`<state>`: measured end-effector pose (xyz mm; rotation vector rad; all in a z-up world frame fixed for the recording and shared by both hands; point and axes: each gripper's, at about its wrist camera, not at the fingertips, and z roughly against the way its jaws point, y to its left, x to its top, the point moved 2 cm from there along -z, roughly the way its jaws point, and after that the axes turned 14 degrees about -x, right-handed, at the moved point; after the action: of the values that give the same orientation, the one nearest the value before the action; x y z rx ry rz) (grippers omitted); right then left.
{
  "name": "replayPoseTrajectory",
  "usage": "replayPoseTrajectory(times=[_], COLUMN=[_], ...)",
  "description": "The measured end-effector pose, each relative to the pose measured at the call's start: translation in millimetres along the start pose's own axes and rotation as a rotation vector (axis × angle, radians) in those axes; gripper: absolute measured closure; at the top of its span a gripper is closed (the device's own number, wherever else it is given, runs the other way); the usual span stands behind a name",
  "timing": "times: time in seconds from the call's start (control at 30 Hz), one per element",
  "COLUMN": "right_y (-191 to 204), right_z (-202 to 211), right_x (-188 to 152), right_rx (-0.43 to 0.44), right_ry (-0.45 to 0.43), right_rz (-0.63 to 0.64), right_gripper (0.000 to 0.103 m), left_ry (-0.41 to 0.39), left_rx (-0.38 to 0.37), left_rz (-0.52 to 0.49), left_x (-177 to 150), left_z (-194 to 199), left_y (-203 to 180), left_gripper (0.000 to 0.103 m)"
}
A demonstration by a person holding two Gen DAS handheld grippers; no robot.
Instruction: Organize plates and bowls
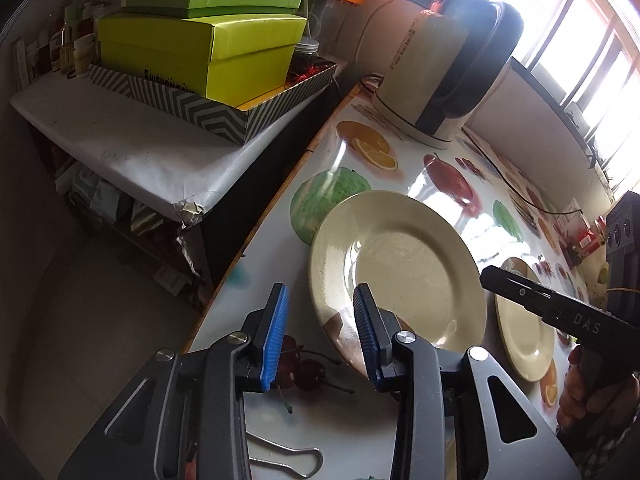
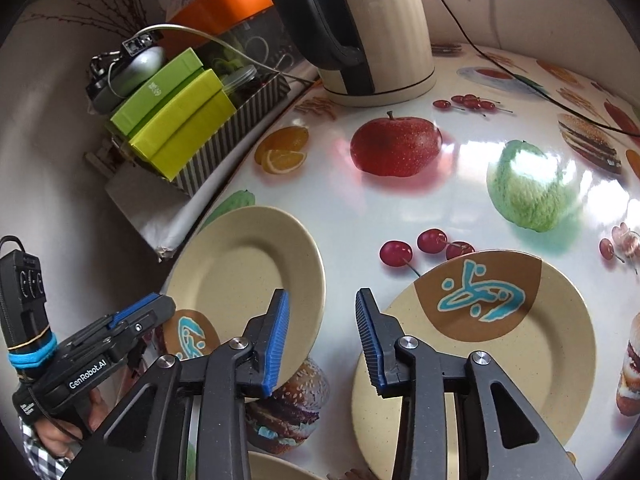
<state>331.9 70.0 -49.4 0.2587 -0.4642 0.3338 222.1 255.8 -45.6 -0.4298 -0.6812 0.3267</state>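
On the fruit-printed desk (image 2: pixel 460 184) two cream plates are laid side by side, apart, before a cream kettle (image 2: pixel 384 24). The left plate (image 1: pixel 396 268) is straddled at its near rim by the left gripper (image 1: pixel 320 332), its jaws parted and not pressing. The right plate (image 2: pixel 500 344), marked with a brown patch, is straddled likewise by the right gripper (image 2: pixel 322 340), its jaws parted.
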Motion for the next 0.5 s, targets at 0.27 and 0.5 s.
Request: replayPoseTrajectory(times=[0.27,0.5], right_y=[7.3,6.8], right_z=[-10.4,-15.2], right_x=[0.9,1.7], right_rx=[0.033,0.04], right_ry=[0.031,0.037], right_rz=[0.008,-0.016], right_gripper=[0.081,0.086], left_ry=[0.017,0.015], left_rx=[-0.033,-0.043], left_rz=[0.038,0.041], left_x=[0.3,1.7], left_z=[-9.3,-11.0], left_y=[5.3,6.7], left_gripper=[0.072,0.074])
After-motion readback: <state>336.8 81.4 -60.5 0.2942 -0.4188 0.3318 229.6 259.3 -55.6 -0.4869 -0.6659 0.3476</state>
